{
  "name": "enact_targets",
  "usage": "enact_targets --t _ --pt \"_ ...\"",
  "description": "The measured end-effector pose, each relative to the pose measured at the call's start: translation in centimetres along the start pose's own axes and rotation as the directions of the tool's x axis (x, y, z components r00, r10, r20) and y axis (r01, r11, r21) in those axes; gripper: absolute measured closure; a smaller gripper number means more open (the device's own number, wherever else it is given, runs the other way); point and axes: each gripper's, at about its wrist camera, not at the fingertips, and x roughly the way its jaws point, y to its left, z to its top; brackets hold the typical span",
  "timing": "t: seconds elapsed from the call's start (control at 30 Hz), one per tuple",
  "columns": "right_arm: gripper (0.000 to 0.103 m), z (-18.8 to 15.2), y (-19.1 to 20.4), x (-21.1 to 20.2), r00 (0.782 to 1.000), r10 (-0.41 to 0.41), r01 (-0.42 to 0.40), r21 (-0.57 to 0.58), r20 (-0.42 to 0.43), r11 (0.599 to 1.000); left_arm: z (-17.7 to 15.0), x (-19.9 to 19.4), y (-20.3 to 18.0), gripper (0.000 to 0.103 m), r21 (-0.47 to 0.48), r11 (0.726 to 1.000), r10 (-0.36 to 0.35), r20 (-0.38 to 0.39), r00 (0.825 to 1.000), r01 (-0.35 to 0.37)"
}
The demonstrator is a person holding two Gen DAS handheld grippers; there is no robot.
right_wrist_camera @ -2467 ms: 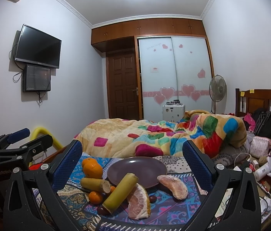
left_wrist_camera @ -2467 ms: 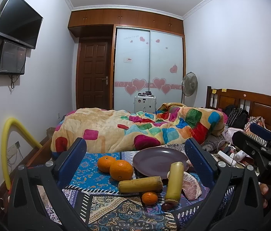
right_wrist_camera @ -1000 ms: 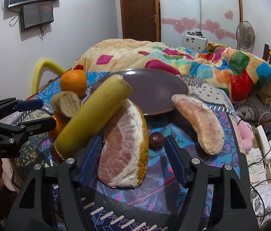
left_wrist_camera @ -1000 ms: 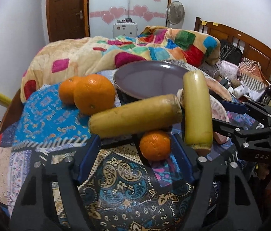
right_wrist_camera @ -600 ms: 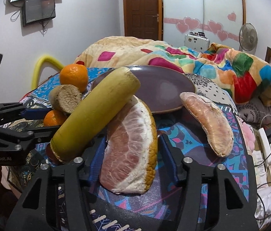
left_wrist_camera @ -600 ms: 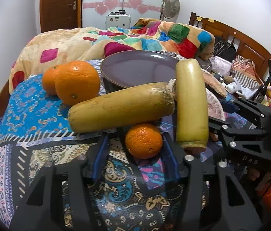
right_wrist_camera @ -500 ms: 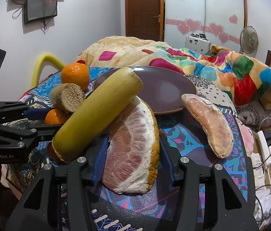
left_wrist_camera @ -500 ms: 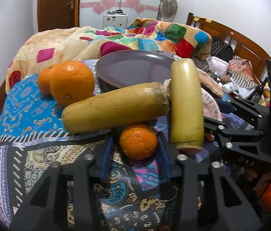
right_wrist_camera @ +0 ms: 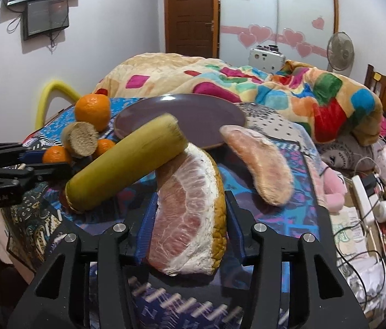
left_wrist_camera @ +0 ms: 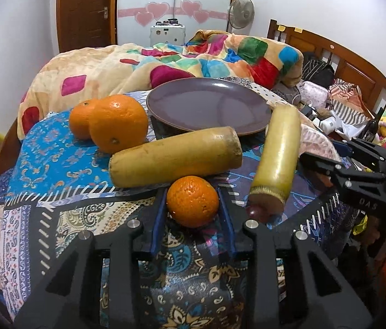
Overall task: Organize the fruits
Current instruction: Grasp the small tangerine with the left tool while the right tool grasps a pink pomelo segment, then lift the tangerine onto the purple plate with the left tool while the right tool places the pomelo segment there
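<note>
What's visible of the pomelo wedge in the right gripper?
The pomelo wedge is a thick crescent standing on edge: pale pink flesh with white membrane and pith faces the camera, yellow-brown rind along its right curve. It sits on the patterned cloth between the right gripper's blue fingers, which close against both sides. A yellow sugarcane piece leans against its upper left.

Plate [left_wrist_camera: 209, 107] behind fruit (oranges [left_wrist_camera: 110, 122] left)

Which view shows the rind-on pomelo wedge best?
The right wrist view: the pomelo wedge fills the centre between the right gripper fingers, flesh and rind clear. In the left wrist view a sugarcane piece almost completely hides it.
</note>
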Motion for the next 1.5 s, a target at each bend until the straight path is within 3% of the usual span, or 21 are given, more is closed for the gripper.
enact_targets --t 0.23,0.43,0.57,0.73,1.03,1.5 --pt "0.072 0.5 -0.9 -0.9 1.0 -0.011 0.011 0.03 0.015 0.999 -0.4 -0.9 0.2 0.067 0.004 1.0 0.01 0.006 1.0 -0.01" --pt "0.067 -0.2 -1.4 -0.6 0.999 0.022 -0.021 0.036 -0.026 0.999 -1.0 -1.3 0.6 0.067 0.003 1.0 0.015 0.001 1.0 -0.015" --pt "0.059 -0.6 -1.5 0.2 0.998 0.042 -0.04 0.044 -0.054 0.998 -1.3 -1.2 0.7 0.067 0.002 1.0 0.016 -0.007 1.0 -0.016" --pt "0.053 -1.0 -0.8 0.8 0.998 0.006 -0.006 -0.001 -0.061 1.0 -1.4 -1.1 0.8 0.067 -0.005 1.0 0.015 -0.007 1.0 -0.015" --pt "0.057 -0.7 -0.2 0.8 0.998 -0.056 0.054 -0.06 -0.039 0.997 -1.0 -2.1 1.2 0.067 -0.035 0.999 0.025 0.015 1.0 -0.024" --pt "0.058 0.0 -1.9 -3.3 0.996 -0.086 0.086 -0.014 0.026 0.996 0.8 -4.3 0.0 0.067 -0.023 0.998 0.057 0.08 0.995 -0.055"
